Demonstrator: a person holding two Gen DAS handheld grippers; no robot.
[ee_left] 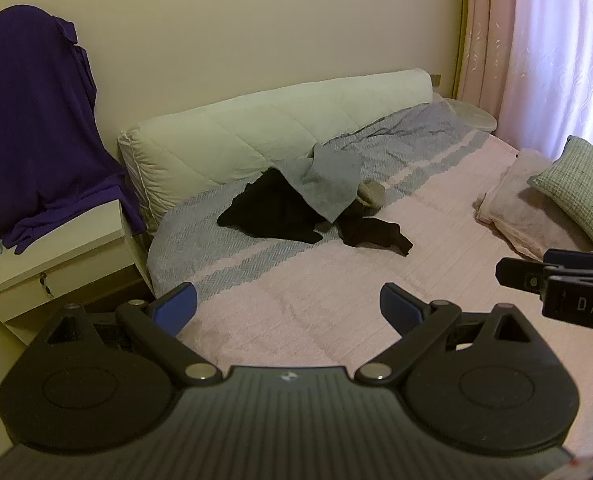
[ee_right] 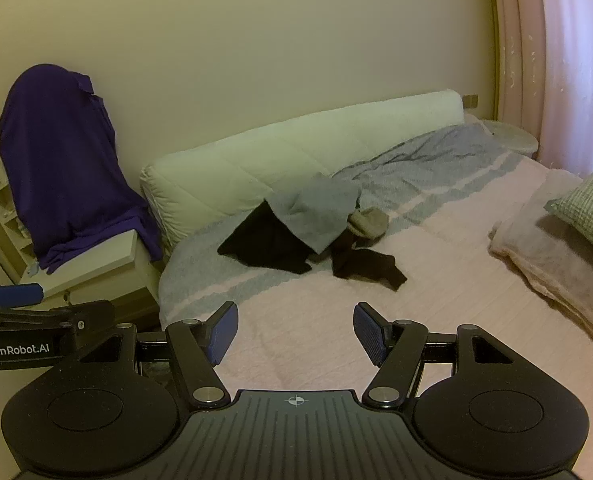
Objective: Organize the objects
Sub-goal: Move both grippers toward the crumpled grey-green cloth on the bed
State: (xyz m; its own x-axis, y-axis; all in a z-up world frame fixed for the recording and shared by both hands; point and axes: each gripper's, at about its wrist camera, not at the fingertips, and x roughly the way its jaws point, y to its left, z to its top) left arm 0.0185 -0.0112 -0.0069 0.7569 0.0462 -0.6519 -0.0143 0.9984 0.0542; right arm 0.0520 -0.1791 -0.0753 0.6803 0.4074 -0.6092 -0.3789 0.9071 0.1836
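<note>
A heap of clothes lies on the bed: a black garment [ee_left: 272, 212] [ee_right: 268, 244] partly under a grey cloth [ee_left: 328, 180] [ee_right: 316, 216], a second black piece [ee_left: 376, 234] [ee_right: 366, 266] to its right, and a beige rolled item [ee_left: 370, 194] [ee_right: 368, 220] behind it. My left gripper [ee_left: 288, 310] is open and empty, held above the pink bedspread, short of the clothes. My right gripper [ee_right: 295, 334] is open and empty, also short of them. Each gripper shows at the edge of the other's view.
The bed has a pink bedspread [ee_left: 336, 300] and a blue-grey striped blanket [ee_left: 408, 140]. A white bolster [ee_left: 276, 128] lies along the wall. Pillows [ee_left: 572, 184] lie at the right. A white nightstand [ee_left: 56, 256] with a purple garment [ee_left: 36, 120] stands left. Pink curtains [ee_left: 556, 40] hang at the right.
</note>
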